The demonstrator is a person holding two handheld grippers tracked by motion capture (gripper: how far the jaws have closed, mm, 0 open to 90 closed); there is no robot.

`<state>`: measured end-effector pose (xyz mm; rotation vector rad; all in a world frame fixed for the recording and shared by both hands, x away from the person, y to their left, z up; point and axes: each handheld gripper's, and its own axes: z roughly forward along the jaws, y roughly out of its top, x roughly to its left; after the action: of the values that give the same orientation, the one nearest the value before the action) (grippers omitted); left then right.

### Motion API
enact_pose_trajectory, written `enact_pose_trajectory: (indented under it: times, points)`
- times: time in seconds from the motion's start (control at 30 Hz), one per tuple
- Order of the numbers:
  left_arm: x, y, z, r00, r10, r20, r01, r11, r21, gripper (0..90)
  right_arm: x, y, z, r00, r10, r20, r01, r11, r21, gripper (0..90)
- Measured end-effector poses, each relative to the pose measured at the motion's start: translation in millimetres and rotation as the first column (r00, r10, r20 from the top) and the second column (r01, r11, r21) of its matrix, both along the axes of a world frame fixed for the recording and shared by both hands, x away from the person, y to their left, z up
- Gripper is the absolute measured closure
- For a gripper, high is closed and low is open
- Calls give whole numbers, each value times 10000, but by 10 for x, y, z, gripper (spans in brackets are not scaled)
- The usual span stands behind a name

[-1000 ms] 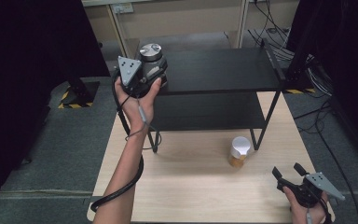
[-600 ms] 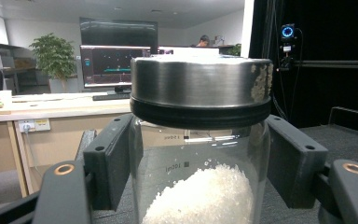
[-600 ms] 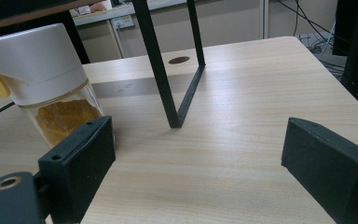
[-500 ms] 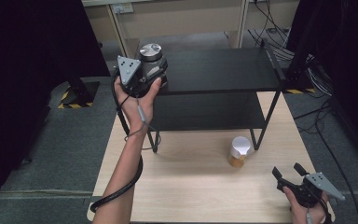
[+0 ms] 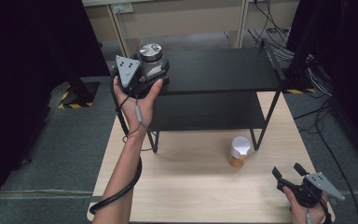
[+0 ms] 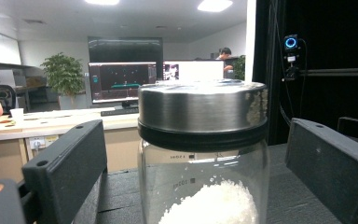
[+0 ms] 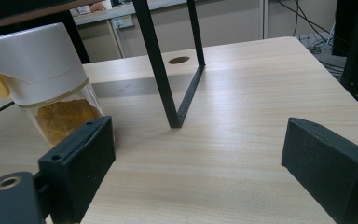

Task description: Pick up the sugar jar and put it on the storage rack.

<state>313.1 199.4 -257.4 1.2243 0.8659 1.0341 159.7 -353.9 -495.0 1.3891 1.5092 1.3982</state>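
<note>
On the top of the black two-level rack, at its left end, stands a glass jar with a metal lid and white grains inside. My left gripper reaches around it; its jaws have just been opening and now stand apart from the glass on both sides. Near the table's front right corner my right gripper is open with nothing between its jaws. A white-capped jar of orange powder stands upright on the table ahead and left of it.
The rack's thin black leg meets the wooden table just ahead of my right gripper. The rack's lower shelf is dark. A cable trails from my left gripper along the forearm.
In the high view both hands and both jars keep their places; no shift shows there.
</note>
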Motion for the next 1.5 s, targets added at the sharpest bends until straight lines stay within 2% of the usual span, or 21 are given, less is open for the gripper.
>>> enact_pose_trajectory:
  times: [0.8, 1.1, 1.5]
  points:
    - [-132, 8, -129, 9993, 58, 364, -67, 9997, 255, 27, -2, 5, 0, 10000, 0, 12, 0, 10000, -21, 98]
    - [-216, 7, -250, 9981, 59, 613, -74, 9997, 242, 25, -2, 6, 0, 10000, 5, 18, -5, 10000, -43, 98]
    - [-289, 13, -413, 9973, -46, 738, 24, 9996, 297, 23, -3, 8, -1, 10000, -4, 24, 5, 10000, -42, 98]
